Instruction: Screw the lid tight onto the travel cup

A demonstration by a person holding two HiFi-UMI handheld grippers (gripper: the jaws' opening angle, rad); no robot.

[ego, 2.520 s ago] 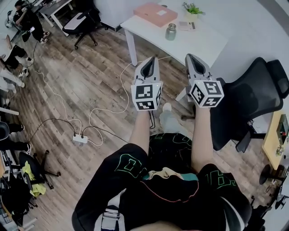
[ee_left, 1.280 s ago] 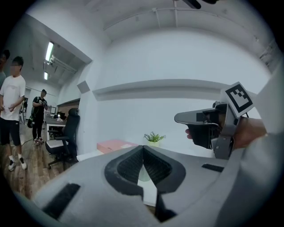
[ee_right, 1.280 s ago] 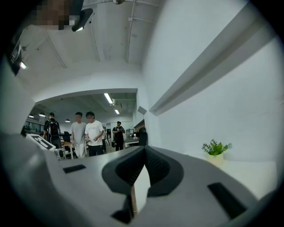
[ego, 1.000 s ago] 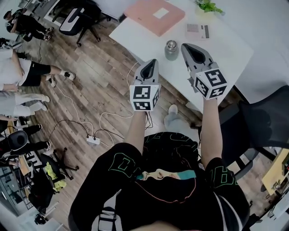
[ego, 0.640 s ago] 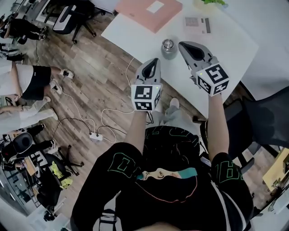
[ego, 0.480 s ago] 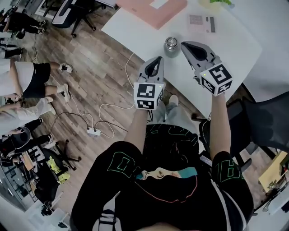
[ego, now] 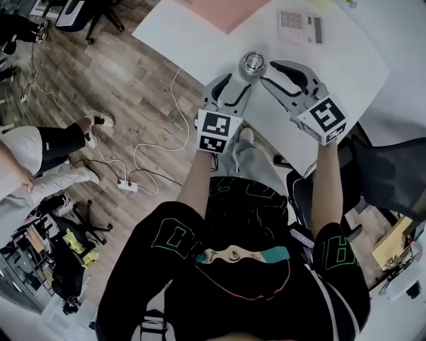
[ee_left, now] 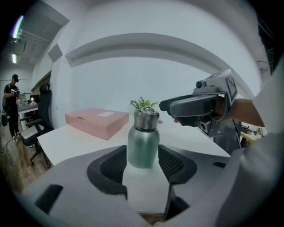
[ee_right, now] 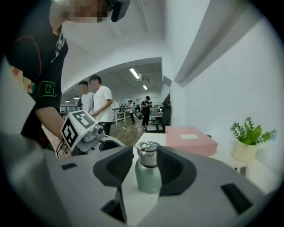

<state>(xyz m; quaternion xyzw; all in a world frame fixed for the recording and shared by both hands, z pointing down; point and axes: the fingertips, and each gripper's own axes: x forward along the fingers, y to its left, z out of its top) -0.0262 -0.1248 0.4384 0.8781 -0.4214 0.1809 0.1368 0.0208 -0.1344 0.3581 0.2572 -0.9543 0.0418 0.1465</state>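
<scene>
The white surface (ego: 200, 40) takes up more of the head view than it did a second ago, and its near edge has drawn in towards the person. The pink box (ego: 226, 10) has slid to the top border, where only a corner of it shows. A calculator (ego: 301, 26) lies on the surface to its right.

Both claws were shut and held higher in the earlier frames. Now they sit lower and closer to the surface, and each has just been opening its jaws. The left claw (ego: 234, 83) points up the picture with its jaws apart. The right claw (ego: 276, 72) comes in from the right, also with its jaws apart.

The travel cup (ego: 253, 64) stands upright on the surface near the near edge, where it stood before. In the head view it is just beyond the left claw's tips and just left of the right claw's tips, close between the two.

The left gripper view shows the cup centred in the gap between that claw's jaws, with a strip of surface visible on either side, so the pads do not press on it. The right gripper view shows it centred in that claw's gap too, untouched. The steel lid (ee_right: 147, 153) sits on top of the cup.
</scene>
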